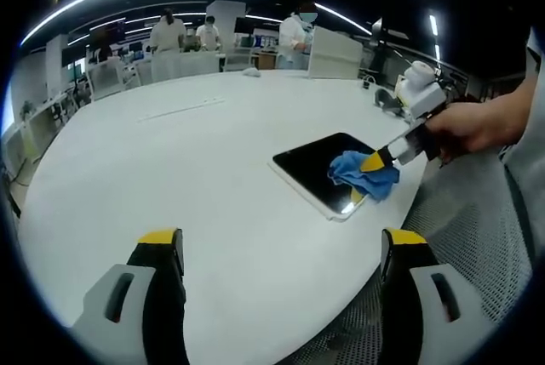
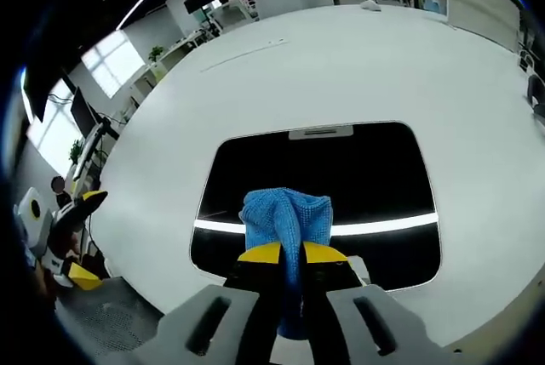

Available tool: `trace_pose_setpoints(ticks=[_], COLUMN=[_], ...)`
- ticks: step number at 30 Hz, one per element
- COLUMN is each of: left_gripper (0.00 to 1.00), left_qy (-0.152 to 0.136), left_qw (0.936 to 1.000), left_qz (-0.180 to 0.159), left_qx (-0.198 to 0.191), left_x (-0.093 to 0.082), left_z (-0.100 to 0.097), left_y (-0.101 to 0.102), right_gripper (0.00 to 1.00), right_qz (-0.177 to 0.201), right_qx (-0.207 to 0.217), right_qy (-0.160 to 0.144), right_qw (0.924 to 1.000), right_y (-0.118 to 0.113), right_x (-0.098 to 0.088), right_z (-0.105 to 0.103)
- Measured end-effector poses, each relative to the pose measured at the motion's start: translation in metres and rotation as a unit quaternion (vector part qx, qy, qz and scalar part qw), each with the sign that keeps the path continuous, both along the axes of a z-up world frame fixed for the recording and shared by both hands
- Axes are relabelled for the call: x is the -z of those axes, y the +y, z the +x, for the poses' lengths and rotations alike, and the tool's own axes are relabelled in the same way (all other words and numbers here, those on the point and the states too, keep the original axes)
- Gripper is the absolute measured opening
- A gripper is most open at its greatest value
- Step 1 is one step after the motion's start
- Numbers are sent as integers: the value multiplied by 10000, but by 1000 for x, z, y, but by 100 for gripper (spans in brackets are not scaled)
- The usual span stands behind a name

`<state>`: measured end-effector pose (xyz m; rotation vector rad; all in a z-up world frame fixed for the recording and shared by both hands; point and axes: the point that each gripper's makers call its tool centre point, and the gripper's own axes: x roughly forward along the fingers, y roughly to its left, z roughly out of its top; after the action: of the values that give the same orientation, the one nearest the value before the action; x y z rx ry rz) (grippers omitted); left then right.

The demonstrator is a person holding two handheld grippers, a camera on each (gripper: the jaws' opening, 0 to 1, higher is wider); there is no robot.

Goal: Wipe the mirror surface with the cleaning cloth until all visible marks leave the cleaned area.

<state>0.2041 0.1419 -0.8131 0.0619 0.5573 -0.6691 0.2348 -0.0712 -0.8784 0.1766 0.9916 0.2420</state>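
Your right gripper (image 2: 290, 253) sits nearest in the right gripper view, its yellow-tipped grey jaws pinched tight on a bunched blue microfibre cleaning cloth (image 2: 286, 219), whose loose folds rise just ahead of the tips and press down on the glass. Beneath everything spreads the large white round tabletop (image 1: 187, 169), running back to a far edge where white chairs and several people stand under long ceiling light strips. Next in size is the dark rectangular mirror with a pale rounded frame (image 2: 315, 178), lying flat on the tabletop near the edge closest to you; its surface reflects one bright light strip as a thin white band that crosses it just behind the cloth. In the left gripper view you see that mirror (image 1: 319, 165) off to the right, with the cloth (image 1: 364, 173) resting on its near right corner and your right gripper (image 1: 372, 162) reaching in from the right, your hand (image 1: 464, 127) wrapped around its handle. Your left gripper (image 1: 281, 246) hovers above bare tabletop, well apart from the mirror, its jaws spread wide with nothing between them. A grey mesh chair seat (image 1: 477, 212) lies below the table edge on the right.
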Motion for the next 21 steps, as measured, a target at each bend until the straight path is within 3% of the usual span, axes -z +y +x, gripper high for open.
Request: trace_pose_setpoints(ticks=[5,8,21], left_gripper=[97,98,97], left_qy=[-7,-11,43], left_qw=[10000,9996,9997], left_qz=[-54,-253,-190], left_qx=[-28,-122,-126], left_x=[-2,-6,-8], left_z=[1,2,-1], left_y=[0,0,-2], right_gripper=[2,2,2], right_qz=[-13,-11,39], right_qx=[-94,-130,-217], right_qy=[-69,-79,-42], right_qw=[9999,9999,9997], right_y=[9,14,29], right_x=[0,0,0], right_z=[1,1,4])
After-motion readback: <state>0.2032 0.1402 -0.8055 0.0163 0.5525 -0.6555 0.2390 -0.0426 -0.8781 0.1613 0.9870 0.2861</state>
